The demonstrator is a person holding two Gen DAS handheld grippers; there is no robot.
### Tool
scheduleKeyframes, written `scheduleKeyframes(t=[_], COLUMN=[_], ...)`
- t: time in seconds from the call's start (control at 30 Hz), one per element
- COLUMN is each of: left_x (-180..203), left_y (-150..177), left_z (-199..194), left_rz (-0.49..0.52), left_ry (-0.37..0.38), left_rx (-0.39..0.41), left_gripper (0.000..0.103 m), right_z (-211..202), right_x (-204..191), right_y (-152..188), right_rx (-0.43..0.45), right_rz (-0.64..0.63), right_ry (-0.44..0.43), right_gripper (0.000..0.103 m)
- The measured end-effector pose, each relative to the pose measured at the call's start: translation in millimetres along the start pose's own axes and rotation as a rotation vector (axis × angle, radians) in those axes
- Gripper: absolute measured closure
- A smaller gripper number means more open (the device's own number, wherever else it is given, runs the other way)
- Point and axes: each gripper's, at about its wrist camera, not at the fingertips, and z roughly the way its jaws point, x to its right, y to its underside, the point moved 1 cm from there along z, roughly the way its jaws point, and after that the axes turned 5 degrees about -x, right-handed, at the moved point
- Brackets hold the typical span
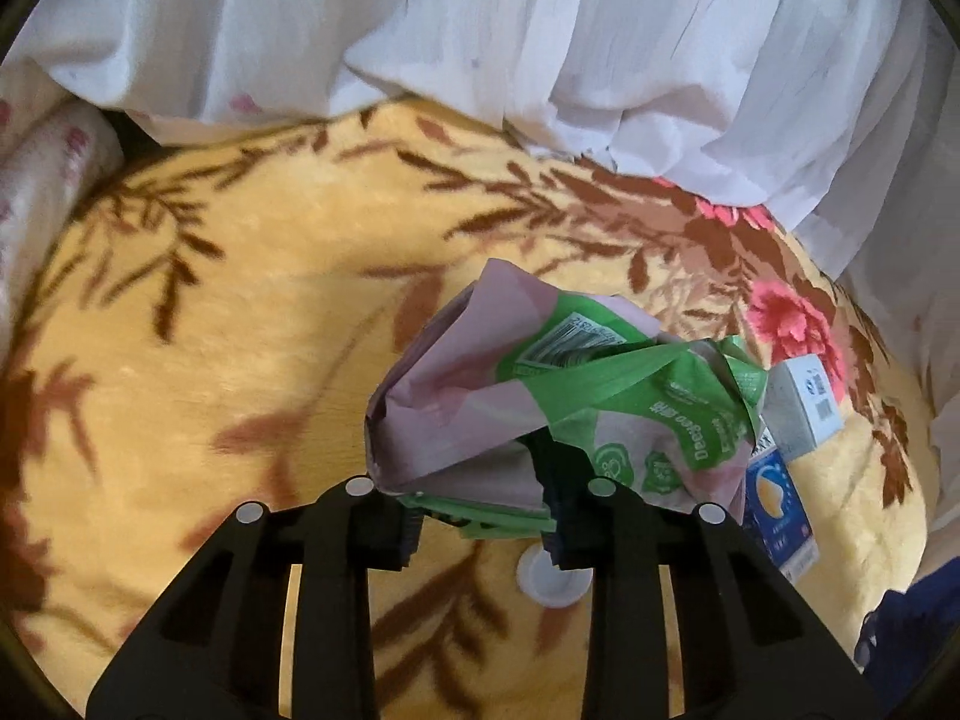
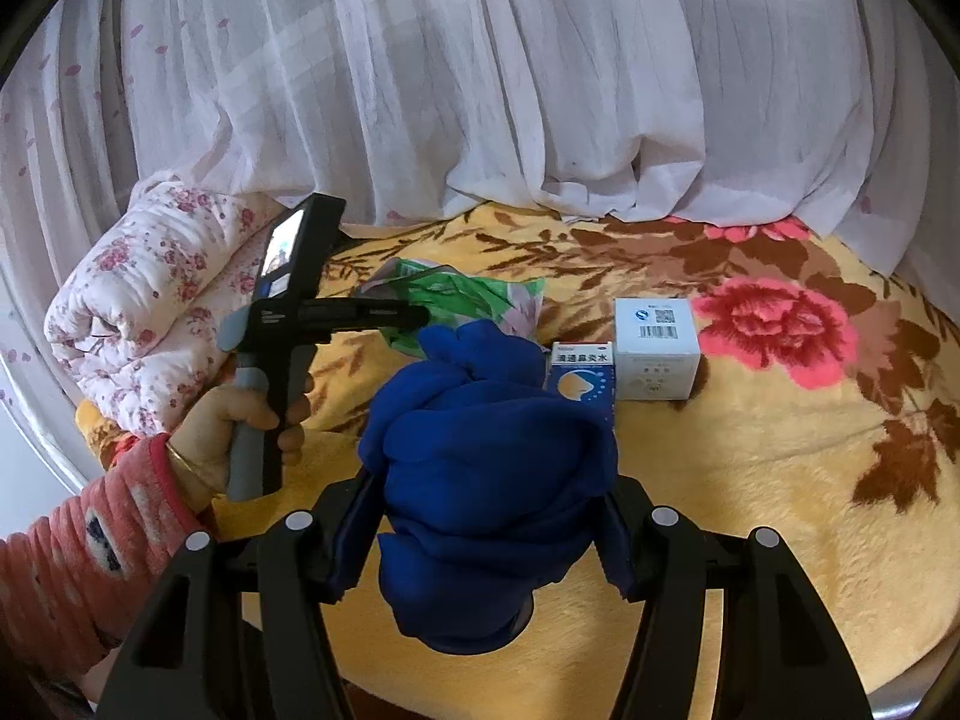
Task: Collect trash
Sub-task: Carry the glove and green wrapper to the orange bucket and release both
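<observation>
My left gripper (image 1: 483,531) is shut on a crumpled green and pink wrapper (image 1: 540,396), held above the yellow flowered blanket (image 1: 240,360). In the right wrist view the left gripper (image 2: 420,315) shows at centre left, with the wrapper (image 2: 462,297) at its tip. My right gripper (image 2: 480,540) is shut on a bunched dark blue bag (image 2: 486,468). A white box (image 2: 657,348) and a blue box (image 2: 582,375) stand on the blanket behind the bag. Both boxes, white (image 1: 804,402) and blue (image 1: 777,504), show right of the wrapper in the left wrist view. A white cap (image 1: 549,579) lies below the wrapper.
A white sheer curtain (image 2: 480,90) hangs along the far side of the bed. A rolled pink-flowered quilt (image 2: 150,306) lies at the left. The person's left hand in a red sleeve (image 2: 90,546) holds the left gripper. Blue fabric (image 1: 906,624) shows at the right edge of the left wrist view.
</observation>
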Motion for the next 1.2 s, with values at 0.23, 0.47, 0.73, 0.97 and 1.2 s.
scheduleKeyframes(t=[0.23,0.47,0.73,0.97,1.2], left_x=[-10.6,-2.0,5.6,17.3,31.2], left_y=[17.7,77.3,161.8,226.1,282.0], left_z=[-76.4,-159.3,-204.3,-205.6,-186.8], left_rz=[-0.001,0.098,0.162,0.217,0.295], left_ry=[0.018,-0.03,-0.015,-0.013,-0.042], left_rx=[0.083,0.147,0.131,0.059,-0.04], left_gripper=[0.074,0.074,0.074,0.074,0.074], right_z=[-24.2,-54.4,-75.1,-82.4,-74.9], right_x=[-21.7,-40.2,-57.4,-74.3,-80.7], right_y=[8.3,27.8,56.2,95.6,136.3], right_rx=[0.022,0.045,0.041,-0.014,-0.116], right_rz=[-0.034,-0.066,-0.102,-0.136,-0.149], right_ry=[-0.002,0.001,-0.003,-0.009,-0.01], right_gripper=[0.043,0.043,0.043,0.043,0.043])
